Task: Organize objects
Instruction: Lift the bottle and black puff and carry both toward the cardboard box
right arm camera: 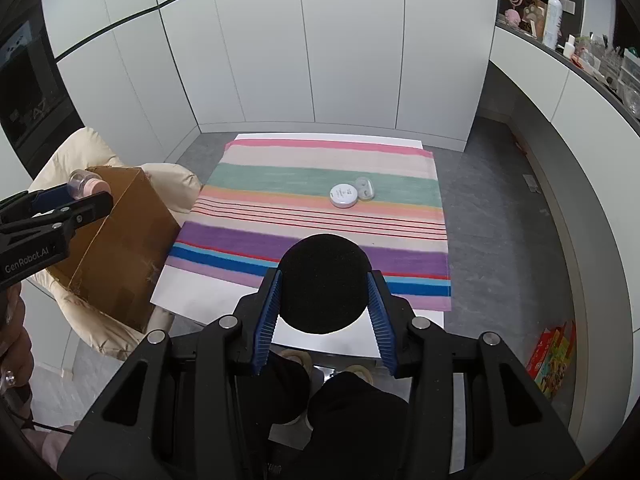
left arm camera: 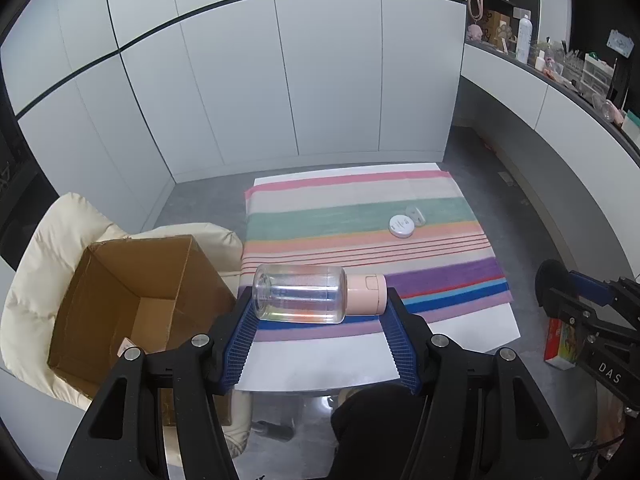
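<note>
1. The white table (right arm camera: 208, 296) carried a striped cloth (right arm camera: 320, 168) over most of its top, and every place below is given from this table.
2. An open cardboard box (left arm camera: 132, 300) sat on a cream padded chair (left arm camera: 44, 260) just off the table's left edge; a small pink-edged item lay at its bottom, too small to identify.
3. The left gripper (left arm camera: 320, 312) hung above the table's near left corner, its blue ribbed fingers (left arm camera: 244, 340) spread wide and pressing the two ends of a clear bottle with a pink cap (left arm camera: 316, 294), held lying sideways. From the right wrist view, "GenRobot.AI" was printed on this gripper's body.
4. The right gripper (right arm camera: 324, 304) was above the table's near edge, its fingers (right arm camera: 268, 316) clamped on a black round foam sponge (right arm camera: 322, 280). "DAS" was legible on its body in the left wrist view.
5. A colourful printed box (right arm camera: 552, 360) stood on the floor to the table's right; its writing was unreadable.
6. A round white tin (right arm camera: 343, 195) lay on the cloth's green stripe toward the table's far side, its label too small to read.
7. A small clear case (right arm camera: 365, 188) lay touching the tin's right side.
</note>
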Demonstrator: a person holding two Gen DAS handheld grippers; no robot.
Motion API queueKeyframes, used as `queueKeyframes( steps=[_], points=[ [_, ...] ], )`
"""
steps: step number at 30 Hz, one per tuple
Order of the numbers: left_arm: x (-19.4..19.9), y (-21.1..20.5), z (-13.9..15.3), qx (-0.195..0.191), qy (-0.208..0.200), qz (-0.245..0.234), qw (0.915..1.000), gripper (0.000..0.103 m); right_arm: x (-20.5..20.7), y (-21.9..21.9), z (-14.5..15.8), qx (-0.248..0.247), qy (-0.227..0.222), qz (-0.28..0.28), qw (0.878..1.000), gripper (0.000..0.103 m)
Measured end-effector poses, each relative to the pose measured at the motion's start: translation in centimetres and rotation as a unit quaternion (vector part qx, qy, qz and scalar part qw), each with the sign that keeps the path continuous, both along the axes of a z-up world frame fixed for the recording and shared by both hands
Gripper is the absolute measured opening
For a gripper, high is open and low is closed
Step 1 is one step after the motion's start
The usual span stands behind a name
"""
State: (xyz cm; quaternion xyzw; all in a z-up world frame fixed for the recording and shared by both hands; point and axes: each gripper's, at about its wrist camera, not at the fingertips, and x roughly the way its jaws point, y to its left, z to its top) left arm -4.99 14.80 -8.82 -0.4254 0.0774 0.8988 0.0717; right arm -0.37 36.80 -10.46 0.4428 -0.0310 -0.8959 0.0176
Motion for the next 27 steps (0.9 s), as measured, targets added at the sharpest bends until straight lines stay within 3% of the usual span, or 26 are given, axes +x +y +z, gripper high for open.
queueKeyframes(
  steps=[14,27],
  points=[
    [0.3,-6.5,-1.3,0.002,-0.019,0.065,0.9977,0.062,-0.9,-7.1,0.9,0.009,0.006,0.065,0.998,0.045],
    [3.4,-18.4,-1.7,0.007,-0.020,0.177,0.9840,0.062,-1.8,-19.5,1.4,0.012,0.013,0.191,0.981,0.045]
  ],
)
